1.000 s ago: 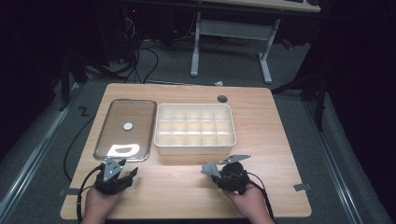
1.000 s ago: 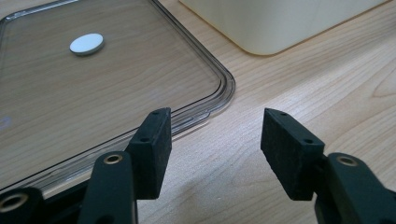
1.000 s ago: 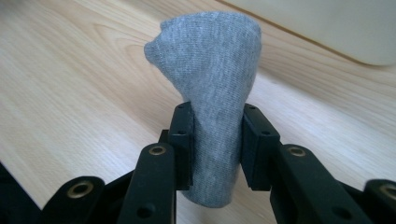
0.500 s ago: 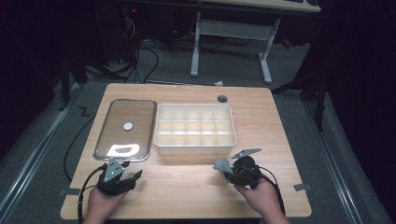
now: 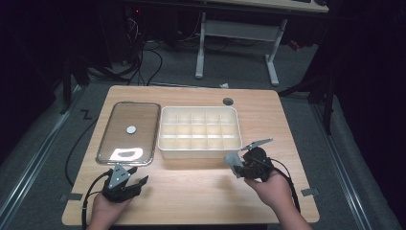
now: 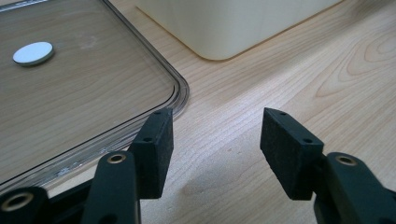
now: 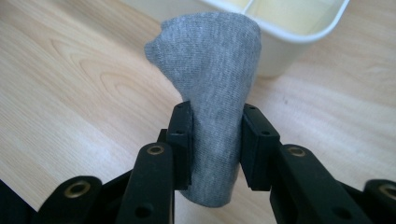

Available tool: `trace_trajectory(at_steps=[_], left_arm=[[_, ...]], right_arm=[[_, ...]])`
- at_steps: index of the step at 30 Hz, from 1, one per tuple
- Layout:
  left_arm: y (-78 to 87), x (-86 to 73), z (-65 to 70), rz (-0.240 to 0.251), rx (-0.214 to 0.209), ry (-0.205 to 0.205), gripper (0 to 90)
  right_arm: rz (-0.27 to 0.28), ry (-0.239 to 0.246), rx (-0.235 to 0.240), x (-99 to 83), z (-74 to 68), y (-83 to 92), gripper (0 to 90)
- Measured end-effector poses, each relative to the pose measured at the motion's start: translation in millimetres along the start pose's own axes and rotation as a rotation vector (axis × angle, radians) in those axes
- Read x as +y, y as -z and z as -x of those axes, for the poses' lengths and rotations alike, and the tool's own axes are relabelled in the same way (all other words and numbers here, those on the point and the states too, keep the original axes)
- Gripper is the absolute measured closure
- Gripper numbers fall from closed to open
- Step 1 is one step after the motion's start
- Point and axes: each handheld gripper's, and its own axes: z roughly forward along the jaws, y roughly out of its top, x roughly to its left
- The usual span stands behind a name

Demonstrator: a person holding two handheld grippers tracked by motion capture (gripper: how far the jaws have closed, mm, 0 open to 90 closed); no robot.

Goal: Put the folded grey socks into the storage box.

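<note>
My right gripper (image 7: pixel 215 135) is shut on a rolled grey knit cloth (image 7: pixel 210 56) that sticks out past its jaws. In the high view the right gripper (image 5: pixel 237 165) holds the grey cloth (image 5: pixel 232 162) just in front of the white compartment box (image 5: pixel 198 151), near its right front corner. My left gripper (image 6: pixel 217 135) stands open over bare wood with nothing between its jaws, which have just been closing a little. It lies at the table's front left (image 5: pixel 136 174), beside the near corner of a clear lid (image 6: pixel 93 93).
The clear lid (image 5: pixel 139 115) lies flat left of the box and carries a small white disc (image 5: pixel 131 129). A round cable hole (image 5: pixel 228 101) sits behind the box. Bare wood runs along the table's front (image 5: pixel 191 191). Cables and desk legs lie on the floor beyond.
My right gripper has risen and moved right and away from the person with the grey cloth in it, nearer the box's front right corner. The left hand has stayed put.
</note>
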Motion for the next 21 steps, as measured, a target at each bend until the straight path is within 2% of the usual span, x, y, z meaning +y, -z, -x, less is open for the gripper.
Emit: trace_trajectory(at_steps=[9,11,14,21], left_arm=[[-3.1,1.0,-0.2,-0.003,0.015,0.0,46.7],[-2.4,0.9,-0.5,0.0,0.02,-0.001,46.3],[-1.6,0.0,-1.3,0.003,0.018,0.001,45.4],[0.3,-1.6,-3.1,0.019,0.018,0.012,44.0]], right_arm=[[-0.024,0.031,-0.038,32.0,3.2,5.5,69.2],[-0.028,0.026,-0.059,37.6,5.4,6.6,69.2],[-0.027,0.02,-0.064,45.0,9.6,7.2,69.2],[-0.081,0.036,-0.076,57.5,14.5,1.5,69.7]])
